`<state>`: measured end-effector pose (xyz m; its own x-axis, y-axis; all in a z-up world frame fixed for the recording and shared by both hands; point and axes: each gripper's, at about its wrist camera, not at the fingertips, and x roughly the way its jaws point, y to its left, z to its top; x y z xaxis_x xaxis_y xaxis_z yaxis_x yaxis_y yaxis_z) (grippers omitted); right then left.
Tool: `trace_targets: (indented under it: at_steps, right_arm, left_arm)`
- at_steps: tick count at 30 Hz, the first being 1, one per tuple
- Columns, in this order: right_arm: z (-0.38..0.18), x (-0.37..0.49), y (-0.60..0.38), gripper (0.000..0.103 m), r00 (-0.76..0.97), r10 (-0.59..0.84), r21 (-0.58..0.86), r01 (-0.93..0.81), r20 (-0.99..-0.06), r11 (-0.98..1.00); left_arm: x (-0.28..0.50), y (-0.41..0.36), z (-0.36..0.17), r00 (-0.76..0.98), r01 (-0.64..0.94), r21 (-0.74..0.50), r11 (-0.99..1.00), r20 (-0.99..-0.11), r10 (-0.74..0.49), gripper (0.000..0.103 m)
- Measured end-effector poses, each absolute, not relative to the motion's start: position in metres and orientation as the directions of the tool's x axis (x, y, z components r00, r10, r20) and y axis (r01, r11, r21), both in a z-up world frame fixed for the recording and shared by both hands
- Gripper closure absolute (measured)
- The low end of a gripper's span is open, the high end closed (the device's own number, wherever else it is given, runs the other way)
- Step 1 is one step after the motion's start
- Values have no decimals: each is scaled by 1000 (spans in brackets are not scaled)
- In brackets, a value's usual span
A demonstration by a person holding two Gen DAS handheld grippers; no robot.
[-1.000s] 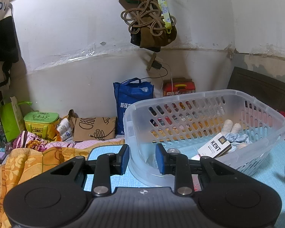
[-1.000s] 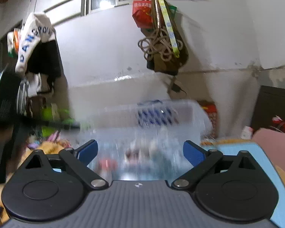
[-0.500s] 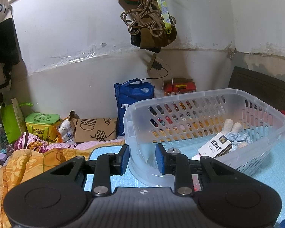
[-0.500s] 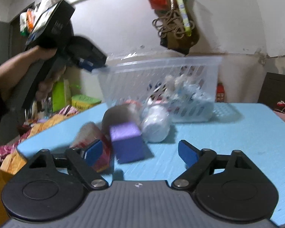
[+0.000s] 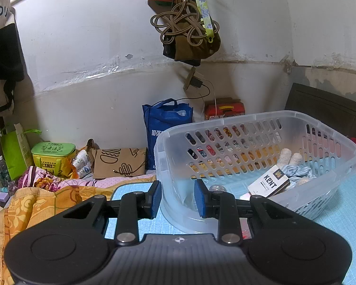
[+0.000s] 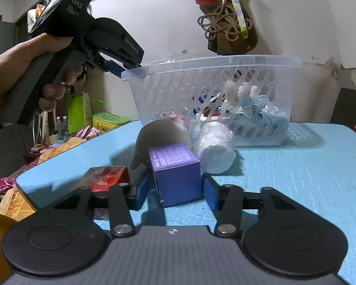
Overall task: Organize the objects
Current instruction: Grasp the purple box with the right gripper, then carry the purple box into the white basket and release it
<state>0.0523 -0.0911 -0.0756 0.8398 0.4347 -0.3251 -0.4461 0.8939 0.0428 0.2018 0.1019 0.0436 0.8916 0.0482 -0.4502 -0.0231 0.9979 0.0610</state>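
Observation:
A clear plastic basket stands tilted on the blue table. My left gripper is shut on its near rim and shows in the right wrist view. Inside lie a KENT box, a bulb and blue cloth. My right gripper is low on the table with its jaws around a purple box; small gaps show at both pads. A brown object, a white roll and a red box lie close by.
A blue bag, a brown paper bag and a green container stand by the wall. Orange and floral bedding lies left of the table. A bundle of cords hangs above.
My right gripper dropped down to table level and moved in on the purple box, its jaws narrowing around it. My left gripper stayed clamped on the basket rim.

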Motion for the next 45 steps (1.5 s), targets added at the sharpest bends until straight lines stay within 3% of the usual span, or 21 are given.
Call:
trace_targets:
  at_steps: [12,39,45]
  right_arm:
    - [-53,26,-124,58,913,359,53,-356,-192,933]
    - [-43,33,-154,58,928,332,96,-320,-169,943]
    - [-25,33,-151,58,932,343,54,-339,-118,939]
  left_arm:
    - [201,102,44,892,-25,68,997,-448,53,69]
    - [201,102,44,892,-28,69,997,-448,56,69]
    - [201,102,44,892,-28,70,997,-448,57,69]
